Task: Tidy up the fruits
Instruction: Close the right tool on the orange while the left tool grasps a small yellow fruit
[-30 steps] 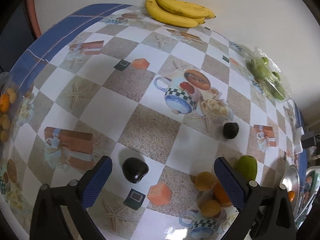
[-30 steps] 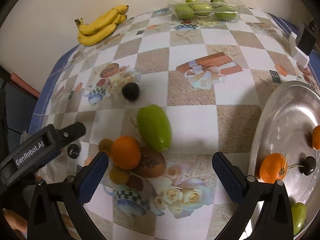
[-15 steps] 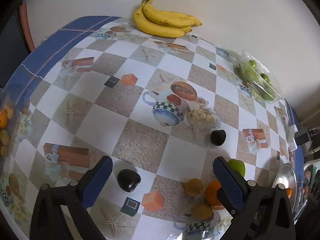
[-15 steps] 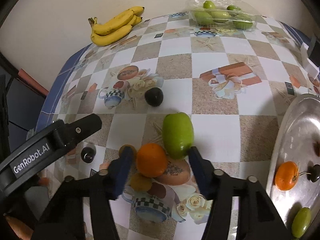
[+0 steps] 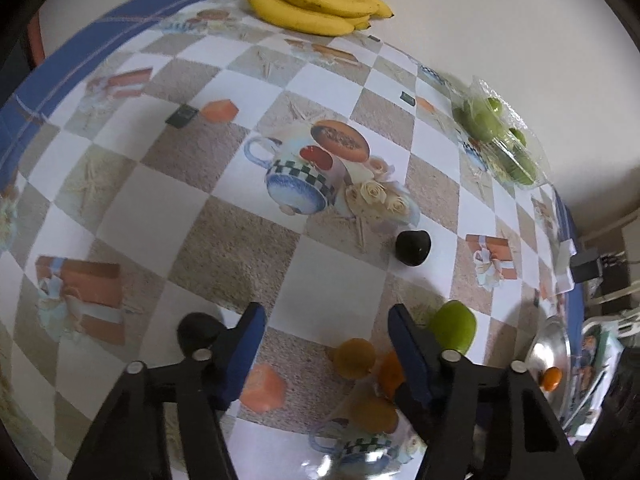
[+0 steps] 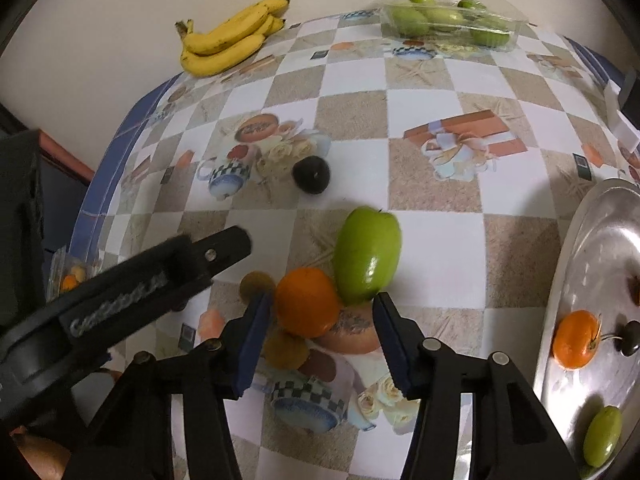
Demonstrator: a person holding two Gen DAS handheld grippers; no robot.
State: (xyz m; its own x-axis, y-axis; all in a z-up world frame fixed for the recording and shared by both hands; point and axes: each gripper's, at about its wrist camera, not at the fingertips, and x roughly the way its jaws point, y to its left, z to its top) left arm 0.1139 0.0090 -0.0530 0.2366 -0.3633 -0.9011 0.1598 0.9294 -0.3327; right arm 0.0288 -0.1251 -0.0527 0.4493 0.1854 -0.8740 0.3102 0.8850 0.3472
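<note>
1. Orange (image 6: 306,302) sits between the right gripper (image 6: 320,332)'s half-parted jaws, not visibly pinched; a green fruit (image 6: 368,254) touches it.
2. Left gripper (image 5: 326,340) hangs partly open, holding nothing, hiding part of a dark fruit (image 5: 198,330).
3. Tray (image 6: 600,260) is cut off at the right edge.

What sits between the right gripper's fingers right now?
In the right wrist view, the orange sits between the right gripper fingers, not yet clamped; the green fruit lies just beyond.

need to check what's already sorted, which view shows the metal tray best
The right wrist view. There the metal tray fills the right edge, so you can see an orange, a small green fruit and a dark stemmed fruit on it. The left wrist view shows only a thin, distorted sliver of it at the far right.
</note>
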